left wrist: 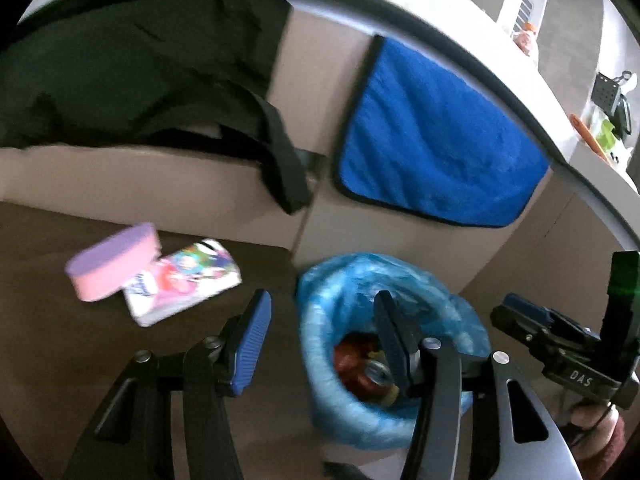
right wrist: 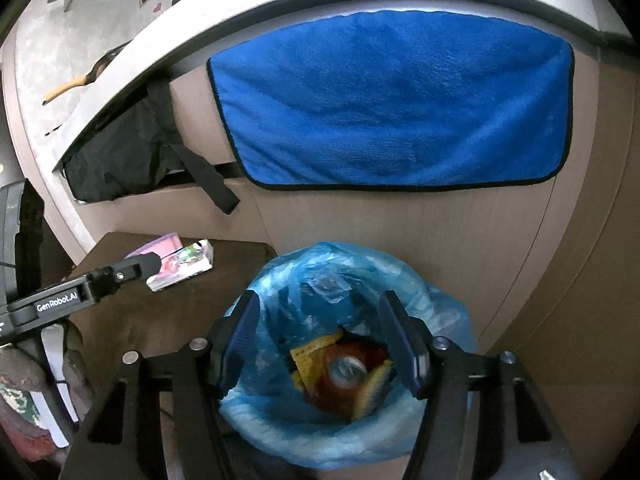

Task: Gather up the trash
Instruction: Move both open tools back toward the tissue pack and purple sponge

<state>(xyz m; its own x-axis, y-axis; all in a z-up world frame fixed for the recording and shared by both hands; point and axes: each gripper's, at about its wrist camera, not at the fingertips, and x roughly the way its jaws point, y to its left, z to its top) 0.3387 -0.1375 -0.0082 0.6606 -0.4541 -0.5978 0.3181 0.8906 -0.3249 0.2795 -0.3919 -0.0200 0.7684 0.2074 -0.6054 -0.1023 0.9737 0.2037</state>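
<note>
A: What's left to collect?

B: Two things on the dark mat (left wrist: pixel 60 344), at about ten o'clock from the bin (right wrist: pixel 320 432) in the right wrist view: a pink-and-purple sponge (left wrist: pixel 112 266) and, touching it on its four o'clock side, a flat colourful packet (left wrist: pixel 186 282).

A: How will they handle?

B: My guess is both are light. The sponge looks soft and would squash, so a pinch across its short sides should do. The packet looks thin and glossy, possibly slippery; I'd take it by the long edge that faces the bin, since the sponge sits partly on the far end.

A: And the grippers?

B: Left gripper (left wrist: pixel 320 344) stands released, nothing between its blue pads, with the packet at its eleven o'clock. Right gripper (right wrist: pixel 320 340) is also spread and empty, hanging over the bin's blue bag (right wrist: pixel 400 280). Inside lie a can (right wrist: pixel 347 369), red wrapping and yellow scraps.

A: Any writing?

B: "GenRobot.AI" on the left gripper's side in the right wrist view, and "DAS" on the right gripper (left wrist: pixel 560 344) in the left one. The packet's print is too blurred to read.

A: Anything else nearby?

B: A blue towel (right wrist: pixel 392 100) hangs at twelve o'clock above the bin.
</note>
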